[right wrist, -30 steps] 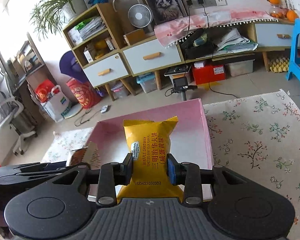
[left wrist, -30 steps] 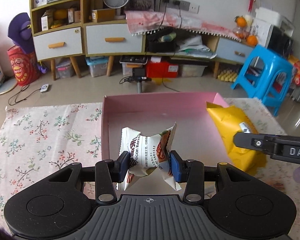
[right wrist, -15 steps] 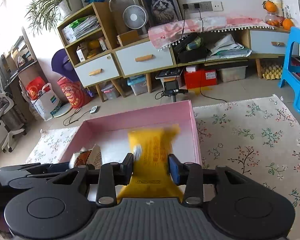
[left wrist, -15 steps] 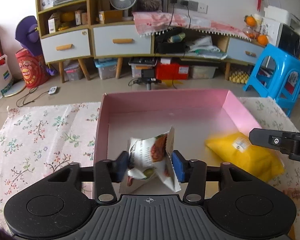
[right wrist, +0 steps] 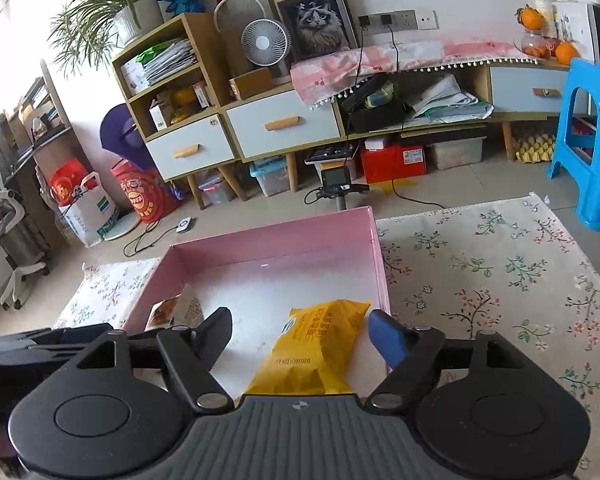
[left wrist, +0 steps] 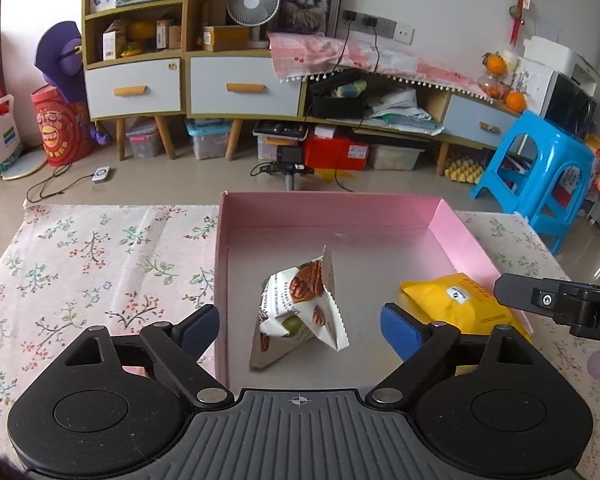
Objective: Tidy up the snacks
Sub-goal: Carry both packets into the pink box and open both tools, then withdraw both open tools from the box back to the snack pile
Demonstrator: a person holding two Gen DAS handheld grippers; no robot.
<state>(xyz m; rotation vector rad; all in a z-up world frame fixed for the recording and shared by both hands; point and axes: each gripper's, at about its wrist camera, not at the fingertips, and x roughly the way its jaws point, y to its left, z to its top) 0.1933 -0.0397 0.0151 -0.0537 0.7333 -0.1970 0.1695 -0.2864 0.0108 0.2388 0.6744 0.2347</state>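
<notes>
Yellow snack pack [right wrist: 316, 352] lying free between opening right tongs [right wrist: 300, 330]

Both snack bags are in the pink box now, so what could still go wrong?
1. The white pecan packet stands propped on its corner between the opening jaws of the left hand-held gripper, so a nudge may topple it.
2. The yellow waffle packet lies right beside the pink box wall, and the right hand-held gripper, jaws opening, might snag either when it pulls back.
</notes>
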